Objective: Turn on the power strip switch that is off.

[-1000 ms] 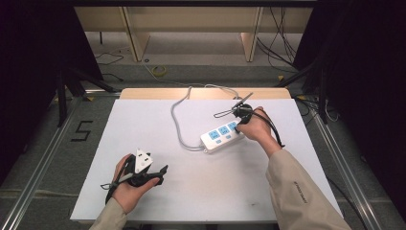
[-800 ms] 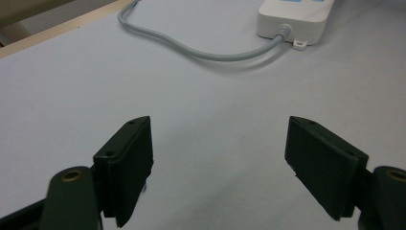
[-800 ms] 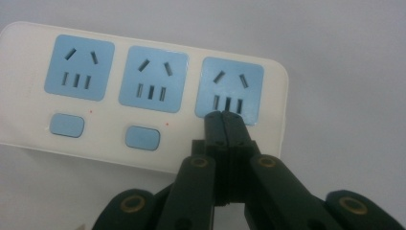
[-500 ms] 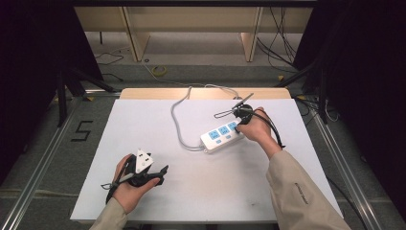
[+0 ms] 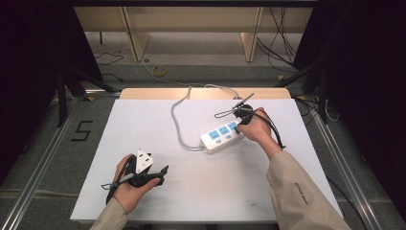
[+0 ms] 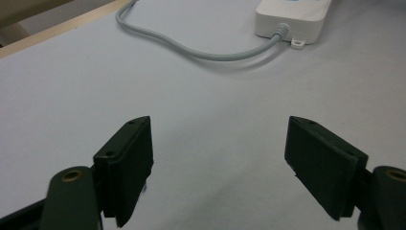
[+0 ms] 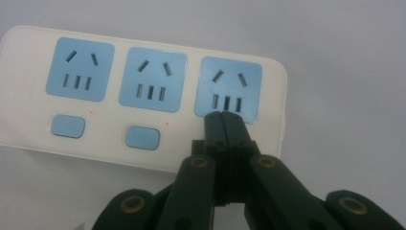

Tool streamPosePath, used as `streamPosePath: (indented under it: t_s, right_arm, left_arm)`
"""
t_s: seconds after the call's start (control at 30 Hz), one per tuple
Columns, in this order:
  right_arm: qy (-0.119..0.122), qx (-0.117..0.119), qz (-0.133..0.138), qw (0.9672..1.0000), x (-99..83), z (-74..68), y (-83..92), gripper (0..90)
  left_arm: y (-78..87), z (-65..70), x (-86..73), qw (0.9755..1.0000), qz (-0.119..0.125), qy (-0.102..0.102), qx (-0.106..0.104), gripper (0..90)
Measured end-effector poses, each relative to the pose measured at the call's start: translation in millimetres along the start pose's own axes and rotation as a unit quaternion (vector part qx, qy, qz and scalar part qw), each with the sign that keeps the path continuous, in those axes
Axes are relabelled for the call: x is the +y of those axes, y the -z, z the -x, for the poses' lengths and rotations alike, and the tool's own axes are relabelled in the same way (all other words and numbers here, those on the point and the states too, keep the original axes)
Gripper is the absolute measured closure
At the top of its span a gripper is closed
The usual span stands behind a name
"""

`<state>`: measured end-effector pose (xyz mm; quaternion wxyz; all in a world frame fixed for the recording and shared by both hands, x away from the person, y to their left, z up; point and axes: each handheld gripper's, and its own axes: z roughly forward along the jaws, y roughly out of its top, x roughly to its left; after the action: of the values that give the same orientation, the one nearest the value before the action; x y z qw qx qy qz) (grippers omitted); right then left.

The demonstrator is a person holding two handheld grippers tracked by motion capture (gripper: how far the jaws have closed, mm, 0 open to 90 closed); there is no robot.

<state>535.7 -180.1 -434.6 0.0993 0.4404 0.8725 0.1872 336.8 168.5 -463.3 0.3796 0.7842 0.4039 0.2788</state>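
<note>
A white power strip point(image 5: 221, 135) with three blue sockets lies at the middle right of the white table point(image 5: 143, 120). Its grey cable point(image 5: 178, 125) loops left and runs off the back edge. My right gripper point(image 5: 238, 125) is shut with nothing in it. In the right gripper view its closed tips point(image 7: 224, 117) sit at the lower edge of the right-hand socket of the strip point(image 7: 143, 96), beside two blue switches point(image 7: 142, 137). My left gripper point(image 5: 160, 171) rests near the front left. Its jaws point(image 6: 220, 163) stand wide open over bare table, with the strip point(image 6: 292, 14) far ahead.
A wooden strip point(image 5: 201, 93) borders the table's back edge. Metal rails point(image 5: 43, 158) run along both sides on the floor, and a "5" mark point(image 5: 82, 130) lies to the left. Shelving legs and loose cables stand behind the table.
</note>
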Motion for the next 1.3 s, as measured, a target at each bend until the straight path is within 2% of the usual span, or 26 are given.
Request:
streamPosePath:
  t_s: [0.53,1.3]
  right_arm:
    - [0.004,-0.007,0.012,0.9999,-3.4,3.9,6.4,90.0]
    - [0.005,0.006,0.05,0.9987,-23.8,8.9,27.0,90.0]
  left_arm:
    - [-0.9,0.7,-0.1,1.0,-0.004,0.001,-0.002,25.0]
    - [-1.9,0.8,-1.1,1.0,-0.007,0.003,-0.003,24.9]
